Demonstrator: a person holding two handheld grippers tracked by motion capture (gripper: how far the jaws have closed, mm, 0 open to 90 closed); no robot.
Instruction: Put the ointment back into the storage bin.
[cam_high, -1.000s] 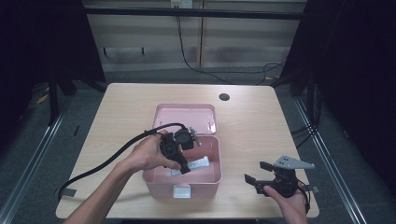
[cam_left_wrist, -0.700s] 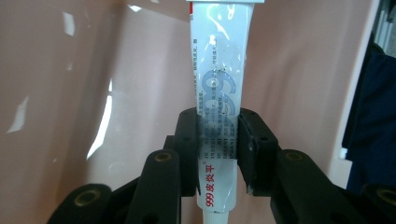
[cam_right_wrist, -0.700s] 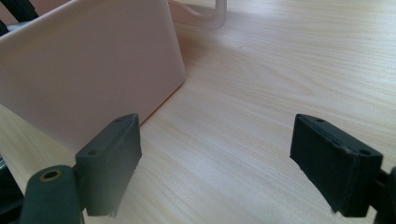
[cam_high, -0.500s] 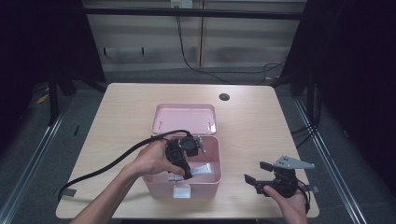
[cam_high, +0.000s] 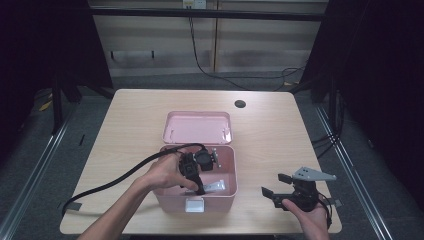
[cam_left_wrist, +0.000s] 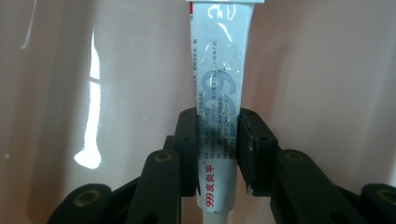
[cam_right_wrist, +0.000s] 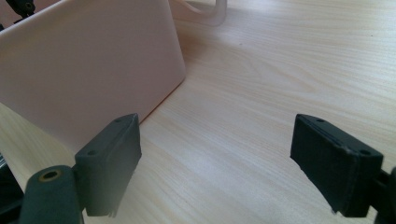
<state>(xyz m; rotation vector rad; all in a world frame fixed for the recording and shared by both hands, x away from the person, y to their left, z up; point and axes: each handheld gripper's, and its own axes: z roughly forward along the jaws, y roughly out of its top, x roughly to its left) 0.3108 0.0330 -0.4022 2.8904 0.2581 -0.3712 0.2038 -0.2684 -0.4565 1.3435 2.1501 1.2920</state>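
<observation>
A pink box (cam_high: 226, 167) stands near the table's front edge with its lid (cam_high: 197, 127) lying just behind it. My left gripper (cam_high: 199, 187) reaches down into the box and is shut on a white ointment tube with blue print (cam_left_wrist: 218, 93); the black pads (cam_left_wrist: 187, 140) press both sides of the tube's lower part, with the pink floor of the box behind it. The tube's free end (cam_high: 216, 186) lies inside the box. My right gripper (cam_high: 273, 187) rests low at the right front of the table, open, with bare wood between its pads (cam_right_wrist: 112, 161) and the box's wall (cam_right_wrist: 84, 70) close ahead.
The wooden table (cam_high: 125, 130) has a round cable hole (cam_high: 240, 104) at the back. A thick black cable (cam_high: 115, 177) trails from the left gripper across the left front. Bare tabletop lies on both sides of the box.
My left gripper has sunk deeper into the box with the tube and come a little toward the front. The right gripper has stayed where it was.
</observation>
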